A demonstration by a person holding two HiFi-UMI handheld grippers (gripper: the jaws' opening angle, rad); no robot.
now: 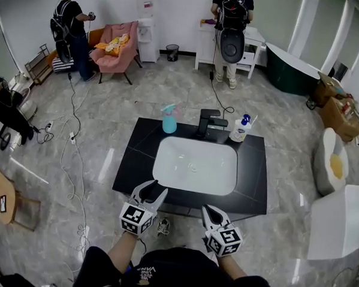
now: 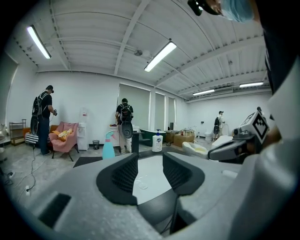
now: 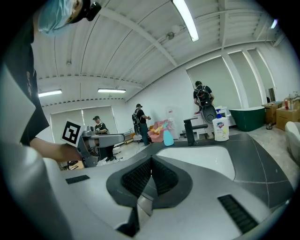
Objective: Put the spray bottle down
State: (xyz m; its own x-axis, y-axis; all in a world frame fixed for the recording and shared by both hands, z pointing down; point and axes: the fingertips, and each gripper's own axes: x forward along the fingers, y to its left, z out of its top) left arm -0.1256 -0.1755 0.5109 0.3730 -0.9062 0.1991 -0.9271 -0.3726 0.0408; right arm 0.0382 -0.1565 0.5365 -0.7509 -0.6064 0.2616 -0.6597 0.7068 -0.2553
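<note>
A teal spray bottle (image 1: 169, 119) with a pink trigger stands upright on the black counter (image 1: 135, 161), at the back left of the white basin (image 1: 195, 165). It also shows far off in the left gripper view as the spray bottle (image 2: 108, 146) and in the right gripper view as the spray bottle (image 3: 168, 137). My left gripper (image 1: 150, 189) hovers at the counter's near edge, well short of the bottle, open with nothing between its jaws (image 2: 150, 171). My right gripper (image 1: 210, 215) hangs just in front of the counter, its jaws shut on nothing (image 3: 151, 176).
A black faucet (image 1: 207, 122) and a white soap pump bottle (image 1: 240, 130) stand behind the basin. Cables (image 1: 72, 134) trail over the floor at left. A white toilet (image 1: 331, 160) is at right. Two people, a pink armchair (image 1: 117, 46) and a white cabinet stand at the far wall.
</note>
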